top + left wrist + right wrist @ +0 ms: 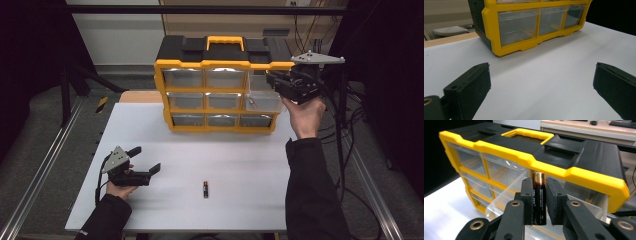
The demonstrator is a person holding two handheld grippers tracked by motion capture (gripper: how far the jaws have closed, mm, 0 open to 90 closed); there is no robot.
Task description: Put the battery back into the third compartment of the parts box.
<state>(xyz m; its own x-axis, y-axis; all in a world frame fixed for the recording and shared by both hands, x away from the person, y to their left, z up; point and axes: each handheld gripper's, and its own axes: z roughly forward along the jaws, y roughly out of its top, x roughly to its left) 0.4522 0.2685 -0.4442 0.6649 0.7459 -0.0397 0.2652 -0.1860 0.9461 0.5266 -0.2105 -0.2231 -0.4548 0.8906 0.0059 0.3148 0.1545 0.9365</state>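
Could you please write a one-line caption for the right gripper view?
Right gripper clamps an upright battery over the pulled-out top drawer of a yellow-and-black organizer.

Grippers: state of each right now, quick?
Left gripper: open, nothing between its jaws.
Right gripper: shut on a battery, held by the organizer's pulled-out top drawer.

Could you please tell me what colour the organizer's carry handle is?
The handle is yellow, clearest in the right gripper view.
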